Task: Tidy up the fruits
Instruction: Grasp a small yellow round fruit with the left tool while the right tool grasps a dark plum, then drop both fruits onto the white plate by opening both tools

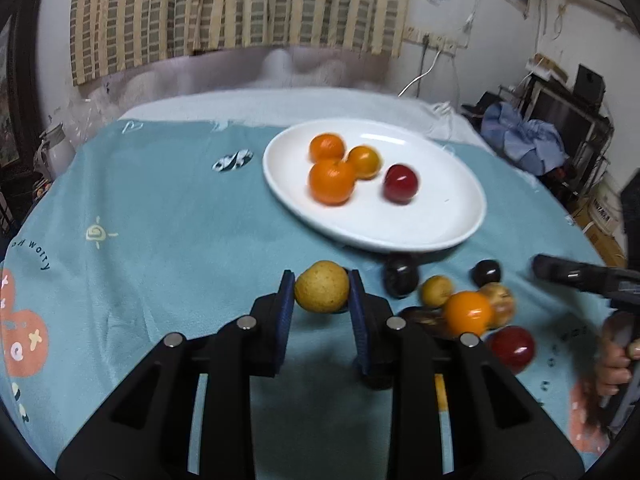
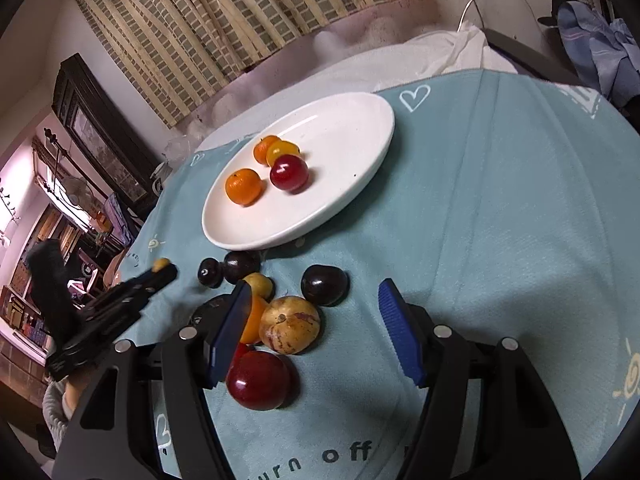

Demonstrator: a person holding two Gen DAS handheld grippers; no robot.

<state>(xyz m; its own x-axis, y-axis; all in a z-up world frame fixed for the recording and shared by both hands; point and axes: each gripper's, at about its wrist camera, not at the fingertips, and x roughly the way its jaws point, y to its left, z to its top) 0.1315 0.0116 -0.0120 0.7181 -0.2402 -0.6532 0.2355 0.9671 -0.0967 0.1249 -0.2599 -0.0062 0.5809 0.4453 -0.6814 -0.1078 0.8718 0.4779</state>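
Yellow fruit (image 1: 322,287) clamped in left hand-held gripper (image 1: 322,292) | right hand-held gripper (image 2: 316,320) apart

Surface finishes on the worktop.
Glossy white ceramic plate (image 2: 360,152); matt teal cloth (image 2: 500,220); shiny red plum (image 2: 258,380); dull, speckled yellow fruit (image 1: 322,286).

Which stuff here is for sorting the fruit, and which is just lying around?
For the job:
- white plate with four fruits
- yellow fruit pinched in the left claw
- loose fruits on the cloth, like the big red fruit
- right claw, open

Just lying around:
- striped curtain
- blue clothes pile
- white cable
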